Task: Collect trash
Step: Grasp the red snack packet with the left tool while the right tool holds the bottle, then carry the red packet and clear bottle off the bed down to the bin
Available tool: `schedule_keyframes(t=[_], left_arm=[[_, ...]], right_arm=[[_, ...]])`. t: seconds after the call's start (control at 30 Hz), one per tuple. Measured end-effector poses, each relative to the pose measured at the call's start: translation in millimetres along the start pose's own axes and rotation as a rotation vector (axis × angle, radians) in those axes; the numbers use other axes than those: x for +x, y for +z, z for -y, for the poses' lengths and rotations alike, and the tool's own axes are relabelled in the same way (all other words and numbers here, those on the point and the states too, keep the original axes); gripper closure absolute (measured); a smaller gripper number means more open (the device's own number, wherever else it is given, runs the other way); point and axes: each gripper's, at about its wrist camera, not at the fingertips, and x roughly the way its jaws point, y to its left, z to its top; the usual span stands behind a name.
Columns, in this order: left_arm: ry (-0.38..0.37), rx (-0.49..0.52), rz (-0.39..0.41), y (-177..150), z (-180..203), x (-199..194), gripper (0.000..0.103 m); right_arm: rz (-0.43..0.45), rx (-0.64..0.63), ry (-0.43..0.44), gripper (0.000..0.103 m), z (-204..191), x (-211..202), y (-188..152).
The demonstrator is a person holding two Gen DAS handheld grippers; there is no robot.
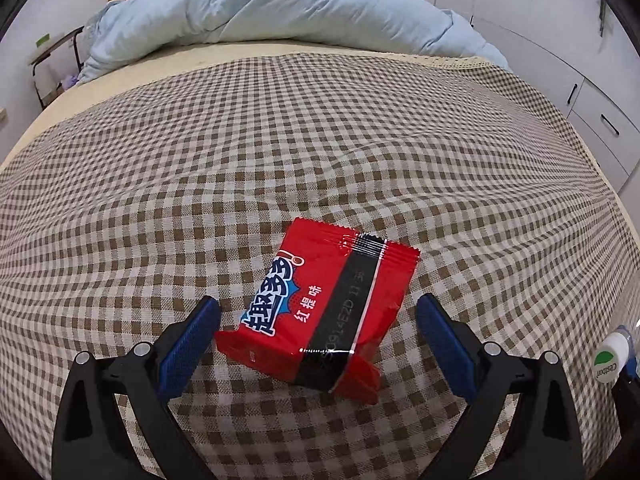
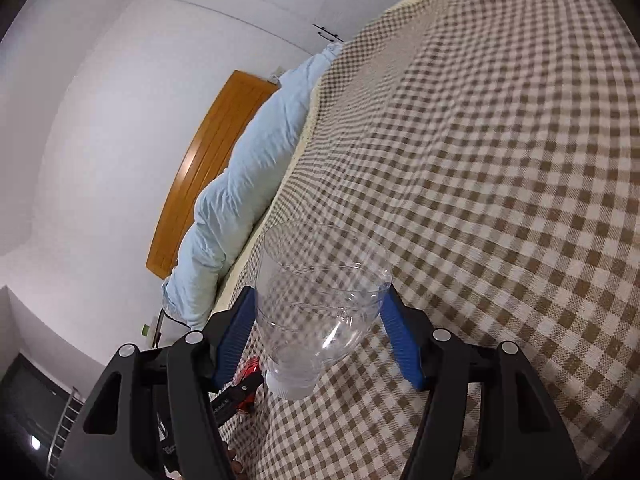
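The left gripper (image 1: pixel 318 320) hangs over the checked bed cover (image 1: pixel 360 128), its 2 blue pads spread wide with the red snack wrapper (image 1: pixel 320 304) lying flat between them, apparently touching neither. The right gripper (image 2: pixel 318 328) is clamped on a clear plastic bottle (image 2: pixel 320 300), cap end toward the camera.

You are over a bed covered by a brown-and-cream checked bedspread (image 1: pixel 320 140). A crumpled pale blue duvet (image 1: pixel 280 8) lies heaped at its head, against an orange wooden headboard (image 2: pixel 208 168). White cabinets with dark handles (image 1: pixel 592 100) stand along the bed's right side, and a small side table (image 1: pixel 56 60) stands left of it.
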Motion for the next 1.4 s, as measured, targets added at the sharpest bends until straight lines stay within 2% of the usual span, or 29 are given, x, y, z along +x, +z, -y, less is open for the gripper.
schedule_keyframes(t=[0.07,0.27,0.47,0.63,0.8,0.97,1.13,1.4], left_arm=[[-0.013,-0.008,0.008,-1.3,-1.7,-2.4,0.009],[-0.08,-0.04,0.027,-8.0,-18.6,-16.7,0.027],[-0.088,-0.063,0.044,-17.3,-30.6,-34.7,0.035],[-0.091,-0.071,0.083,-23.6,-38.1,-53.8,0.046],[-0.093,-0.046,0.108,-26.2,-45.6,-68.6,0.05],[-0.106,-0.019,0.126,-29.7,-33.6,-76.7,0.051],[-0.145,-0.023,0.161,-37.6,-18.9,-111.2,0.051],[-0.184,-0.01,0.189,-61.1,5.6,-172.7,0.051]], right_arm=[[-0.009,0.004,-0.007,0.042,4.6,0.2,-0.4],[-0.018,-0.003,-0.014,0.041,4.0,8.6,-5.6],[-0.027,0.01,-0.01,0.041,-1.0,14.8,-9.6],[-0.025,-0.008,-0.01,0.041,-3.3,18.7,-9.5],[-0.028,-0.008,-0.007,0.041,-8.5,18.5,-9.8],[-0.023,-0.011,-0.002,0.041,-10.0,18.8,-10.2],[-0.011,-0.022,0.018,0.041,-17.0,10.9,-9.8],[0.016,-0.105,0.047,0.041,-40.8,-50.5,-5.9]])
